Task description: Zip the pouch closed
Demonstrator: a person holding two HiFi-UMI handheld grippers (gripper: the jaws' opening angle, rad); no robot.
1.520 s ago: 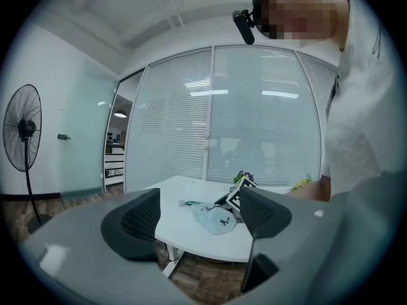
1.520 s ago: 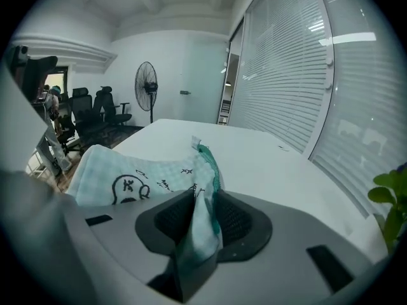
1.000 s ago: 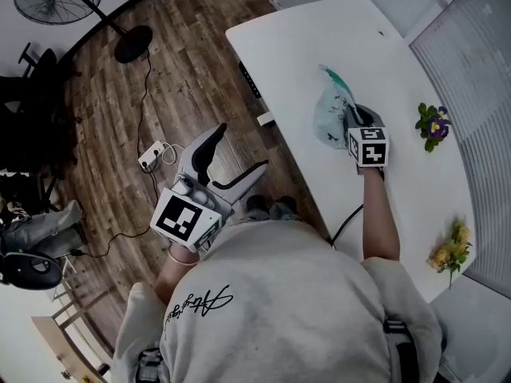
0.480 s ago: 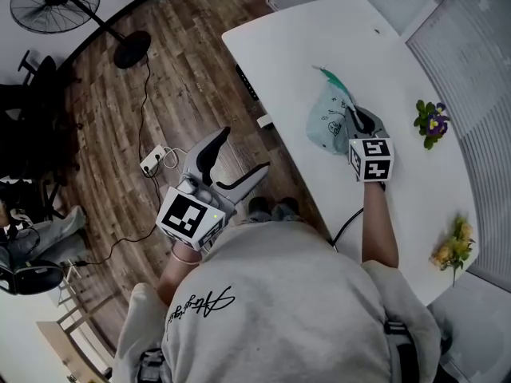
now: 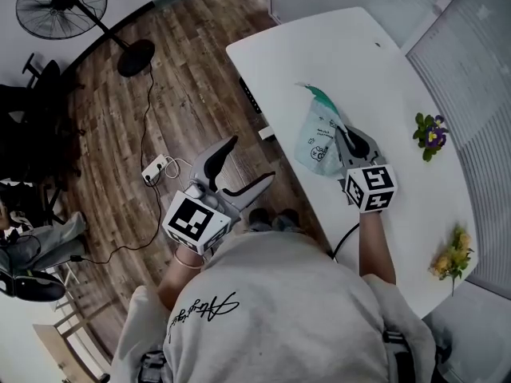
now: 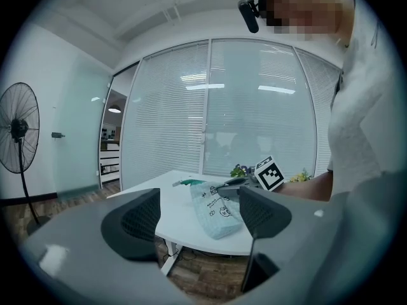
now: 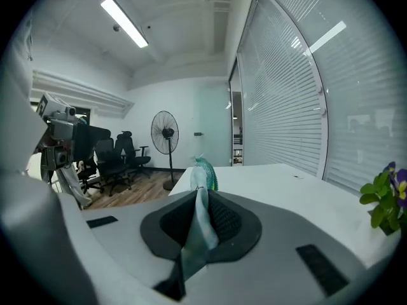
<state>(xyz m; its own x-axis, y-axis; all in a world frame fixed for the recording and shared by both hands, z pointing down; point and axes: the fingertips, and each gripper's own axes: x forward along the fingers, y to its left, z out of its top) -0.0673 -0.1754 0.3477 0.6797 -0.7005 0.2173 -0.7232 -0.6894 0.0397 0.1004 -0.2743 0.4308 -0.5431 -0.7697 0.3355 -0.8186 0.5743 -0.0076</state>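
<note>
Lifted and drawn back toward the near edge of the white table (image 5: 383, 70) since a second ago, the mint pouch (image 5: 318, 138) hangs pinched by its edge between the right gripper's (image 5: 348, 142) closed pads, its green-trimmed end pointing away. Off the table's left side, the left gripper (image 5: 246, 166) hovers over the floor, jaws spread wide and empty.

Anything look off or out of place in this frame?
Nothing spilled or damaged. The pouch hangs tilted from the right claw, pinched by its fabric above the table, while the left claw is open and empty over the floor.
</note>
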